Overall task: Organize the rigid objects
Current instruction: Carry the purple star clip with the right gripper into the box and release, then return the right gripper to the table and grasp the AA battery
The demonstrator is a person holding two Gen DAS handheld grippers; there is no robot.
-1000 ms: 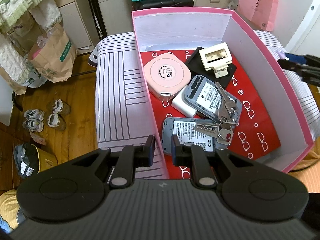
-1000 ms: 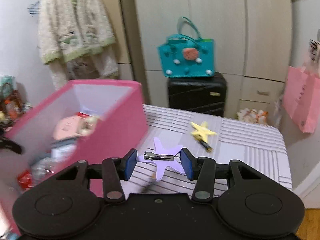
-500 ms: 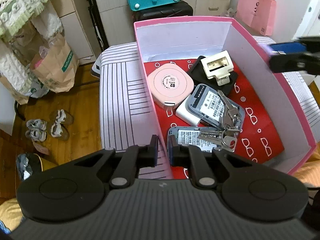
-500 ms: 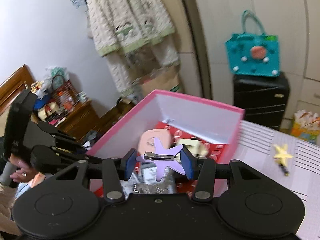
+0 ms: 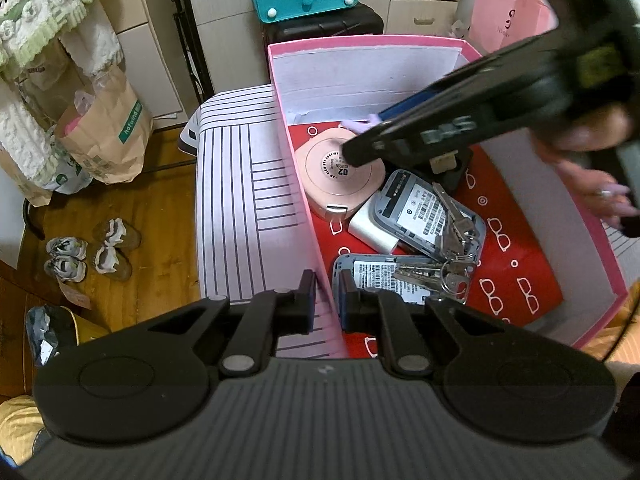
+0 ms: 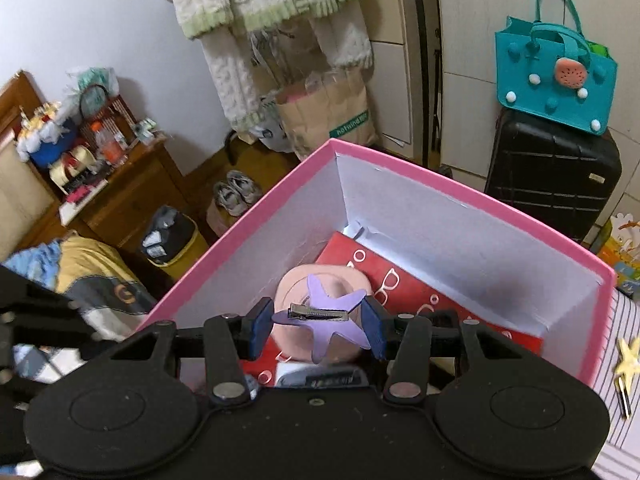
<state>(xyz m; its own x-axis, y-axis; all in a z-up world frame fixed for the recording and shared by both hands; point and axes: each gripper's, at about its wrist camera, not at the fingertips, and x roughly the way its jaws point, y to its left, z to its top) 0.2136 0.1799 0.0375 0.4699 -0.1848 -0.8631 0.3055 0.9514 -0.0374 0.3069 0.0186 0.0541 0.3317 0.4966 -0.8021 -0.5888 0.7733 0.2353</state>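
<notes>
An open pink box [image 5: 400, 42] [image 6: 440, 184] stands on a striped surface [image 5: 240, 184]. Inside lie a round pink case [image 5: 340, 176] [image 6: 296, 280], two grey devices [image 5: 416, 208], a white adapter [image 5: 372, 232] and bunches of keys [image 5: 452, 232]. My left gripper [image 5: 326, 300] is shut on the box's left wall near its front corner. My right gripper [image 6: 318, 326] [image 5: 368, 132] hangs over the box's far end above the pink case, shut on a purple star hair clip [image 6: 332, 308] [image 5: 362, 125]. A yellow star clip [image 6: 626, 356] lies outside the box on the stripes.
A teal bag [image 6: 556, 76] sits on a black suitcase [image 6: 552, 176] behind the box. A paper bag [image 5: 104, 132] and shoes [image 5: 92, 248] are on the wooden floor to the left. A person's hand [image 5: 600, 188] holds the right gripper over the box's right wall.
My right gripper has carried the purple star clip from over the striped surface across to above the inside of the pink box. The left gripper has stayed at the box wall.
</notes>
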